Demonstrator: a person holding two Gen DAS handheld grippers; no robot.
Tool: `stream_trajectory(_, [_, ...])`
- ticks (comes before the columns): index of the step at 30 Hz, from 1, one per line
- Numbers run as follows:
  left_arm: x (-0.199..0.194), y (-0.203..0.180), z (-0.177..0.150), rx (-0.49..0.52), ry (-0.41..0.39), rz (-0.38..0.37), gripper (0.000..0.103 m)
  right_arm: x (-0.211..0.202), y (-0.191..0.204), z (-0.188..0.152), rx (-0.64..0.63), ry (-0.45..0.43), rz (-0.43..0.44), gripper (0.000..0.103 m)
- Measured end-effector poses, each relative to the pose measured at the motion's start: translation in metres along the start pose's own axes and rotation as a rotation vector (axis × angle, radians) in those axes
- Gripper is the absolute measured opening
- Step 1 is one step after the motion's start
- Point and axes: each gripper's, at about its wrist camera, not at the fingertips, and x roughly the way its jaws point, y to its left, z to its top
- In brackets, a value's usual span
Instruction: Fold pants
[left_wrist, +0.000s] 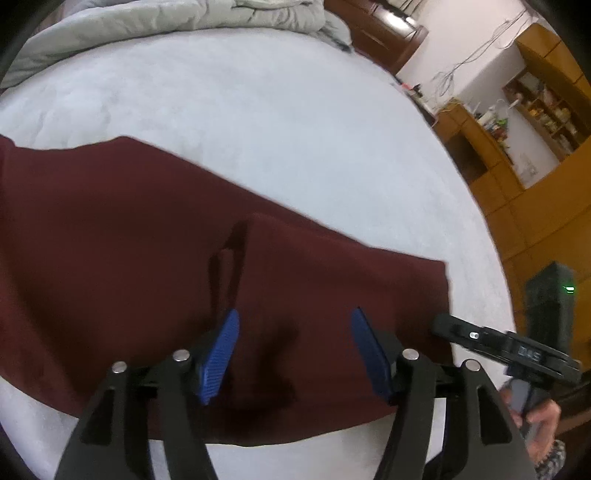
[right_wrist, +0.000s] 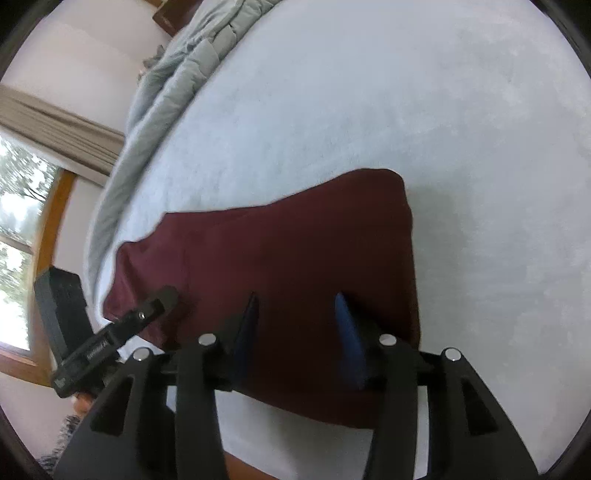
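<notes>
Already folded once or more, by the look: dark red pants (left_wrist: 155, 236) flat near bed's (left_wrist: 258, 110) front edge. Left tongs (left_wrist: 293, 354) wide, right tongs (right_wrist: 297, 339) narrower, both holding nothing. Maybe another fold left

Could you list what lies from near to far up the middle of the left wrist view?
Left gripper with blue pads → dark maroon pants → pale fuzzy bed cover → rumpled grey quilt.
</notes>
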Motion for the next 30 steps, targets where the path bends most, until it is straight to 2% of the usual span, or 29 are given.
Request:
stream_trajectory(2, [0.015, 0.011, -0.003, -0.022, 0.047, 0.037, 0.064, 0.012, 0.001, -0.001, -0.010, 0.022, -0.029, 0.043])
stream_trajectory(5, [0.003, 0.022, -0.007, -0.069, 0.049, 0.003, 0.063, 0.007, 0.007, 0.000, -0.040, 0.014, -0.055, 0.044])
stream_trajectory(7, [-0.026, 0.031, -0.011, -0.069, -0.004, -0.023, 0.065, -0.005, 0.021, 0.000, -0.070, -0.021, -0.037, 0.044])
stream_trajectory(8, [-0.044, 0.039, -0.013, -0.070, -0.037, -0.023, 0.072, -0.014, 0.025, -0.002, -0.077, -0.034, -0.016, 0.045])
stream_trajectory(11, [-0.093, 0.081, -0.023, -0.118, -0.119, 0.020, 0.076, -0.029, 0.045, -0.013, -0.111, -0.057, 0.048, 0.048])
stream_trajectory(12, [-0.107, 0.101, -0.027, -0.162, -0.139, 0.037, 0.076, -0.030, 0.051, -0.017, -0.125, -0.055, 0.056, 0.048])
stream_trajectory(16, [-0.156, 0.211, -0.050, -0.469, -0.221, 0.146, 0.075, -0.015, 0.069, -0.032, -0.148, -0.024, 0.072, 0.050])
stream_trajectory(18, [-0.171, 0.260, -0.062, -0.626, -0.259, 0.133, 0.075, -0.003, 0.075, -0.037, -0.138, -0.004, 0.090, 0.050])
stream_trajectory(20, [-0.176, 0.290, -0.069, -0.708, -0.288, 0.106, 0.074, 0.010, 0.081, -0.040, -0.132, 0.026, 0.090, 0.050])
stream_trajectory(23, [-0.169, 0.310, -0.069, -0.753, -0.310, 0.018, 0.074, 0.021, 0.091, -0.043, -0.154, 0.045, 0.059, 0.050])
stream_trajectory(27, [-0.153, 0.327, -0.065, -0.781, -0.298, -0.018, 0.074, 0.023, 0.091, -0.046, -0.132, 0.054, 0.055, 0.049])
stream_trajectory(30, [-0.148, 0.334, -0.060, -0.778, -0.292, -0.007, 0.074, 0.024, 0.088, -0.046, -0.117, 0.055, 0.058, 0.049])
